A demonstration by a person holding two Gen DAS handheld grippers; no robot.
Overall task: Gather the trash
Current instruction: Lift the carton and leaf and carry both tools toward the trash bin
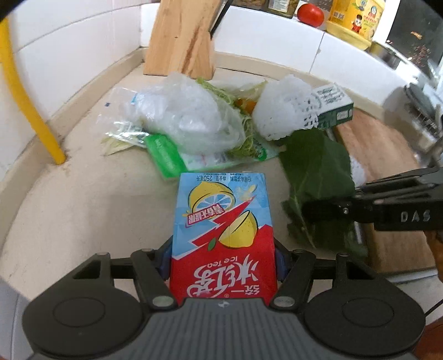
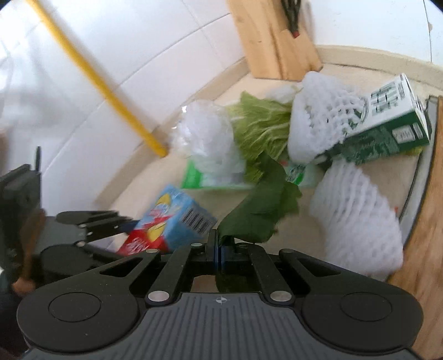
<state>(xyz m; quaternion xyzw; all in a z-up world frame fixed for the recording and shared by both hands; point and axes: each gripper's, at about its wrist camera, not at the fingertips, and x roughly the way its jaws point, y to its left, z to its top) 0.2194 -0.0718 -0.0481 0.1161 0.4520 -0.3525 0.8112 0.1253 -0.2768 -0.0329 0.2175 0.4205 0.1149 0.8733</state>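
Both my grippers hold trash: the left gripper (image 1: 223, 260) clamps the iced tea carton (image 1: 221, 221), upside down. Right gripper (image 2: 218, 249), jaws pressed together, pinches a dark green leaf (image 2: 263, 202) above the counter (image 1: 83, 210).

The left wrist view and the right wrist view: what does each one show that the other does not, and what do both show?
Only the left wrist view shows the red tomato and the yellow tub on the ledge behind the counter.

Only the right wrist view shows a second white foam net by the cutting board and the barcode on the ice tea carton.

Both show the left tool closed on the ice tea carton, the right tool shut on a dark green leaf, the green milk carton, the knife block and the yellow pipe.
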